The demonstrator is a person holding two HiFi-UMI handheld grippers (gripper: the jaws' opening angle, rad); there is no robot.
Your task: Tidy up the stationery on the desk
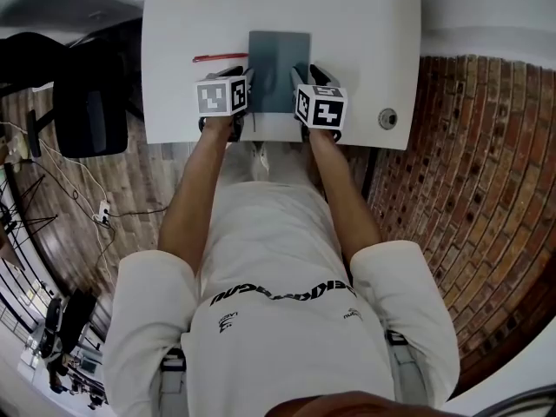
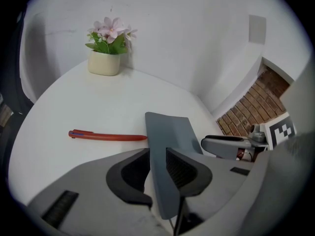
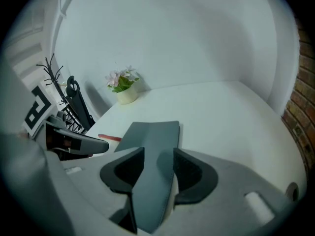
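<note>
Now the left gripper (image 2: 157,151) clamps the book (image 2: 170,129) by its near edge. The right gripper (image 3: 158,150) stands open around it, pen (image 2: 108,136) just beside

One overhead, two low and close, sharing desk (image 1: 365,42)

One grey notebook (image 1: 278,63), one red pen (image 1: 219,57), one flowerpot (image 2: 104,63).

Left tongs (image 2: 157,152) pinch the grey notebook (image 1: 280,55); right tongs (image 3: 158,152) stand loose around it.
</note>
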